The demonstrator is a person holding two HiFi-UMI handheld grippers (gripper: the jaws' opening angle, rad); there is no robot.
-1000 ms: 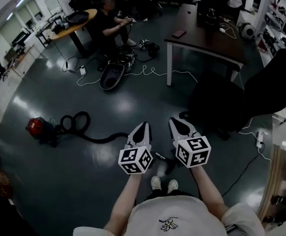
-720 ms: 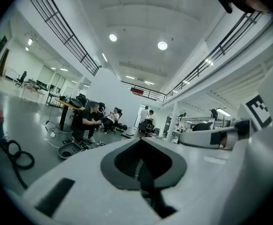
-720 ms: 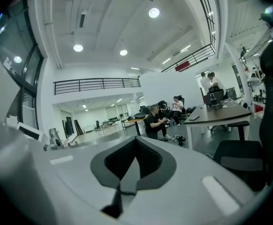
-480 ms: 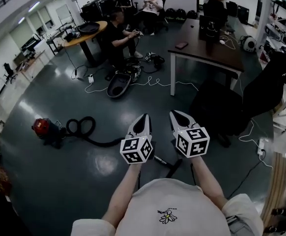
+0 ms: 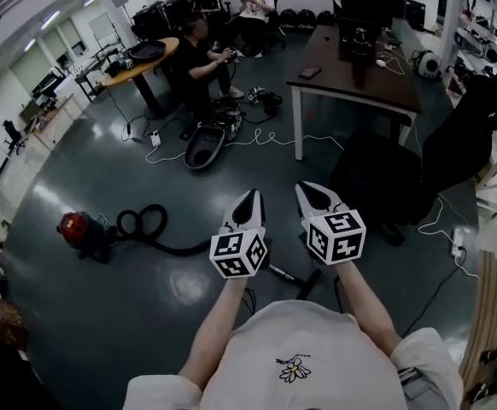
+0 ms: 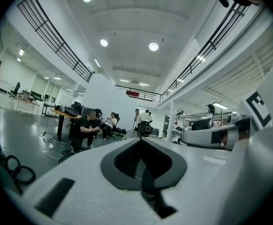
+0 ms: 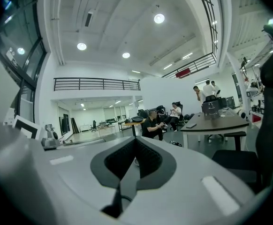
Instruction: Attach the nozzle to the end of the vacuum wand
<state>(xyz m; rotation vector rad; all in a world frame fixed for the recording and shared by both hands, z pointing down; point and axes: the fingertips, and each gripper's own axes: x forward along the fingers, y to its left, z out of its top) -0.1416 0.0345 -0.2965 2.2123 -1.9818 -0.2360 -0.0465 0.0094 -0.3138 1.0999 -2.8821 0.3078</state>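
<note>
My left gripper (image 5: 248, 197) and right gripper (image 5: 305, 190) hang side by side at waist height, pointing level and away from me. Both are shut with nothing between the jaws. The left gripper view shows its closed jaws (image 6: 142, 146) against the far room, and the right gripper view shows the same for its gripper (image 7: 135, 143). Below them, on the floor near my feet, lie the thin vacuum wand (image 5: 279, 273) and a dark nozzle (image 5: 310, 282), partly hidden by the grippers. A black hose (image 5: 143, 225) runs left from there to a red vacuum cleaner (image 5: 75, 228).
A dark table (image 5: 358, 82) stands ahead on the right, with a black chair (image 5: 453, 156) beside it. An open case (image 5: 204, 147) and white cables (image 5: 266, 137) lie on the floor ahead. People sit at the back (image 5: 204, 58), next to a round table (image 5: 144, 55).
Both grippers have risen a little, still shut and empty. The head view has lifted, so more of the far room shows.
</note>
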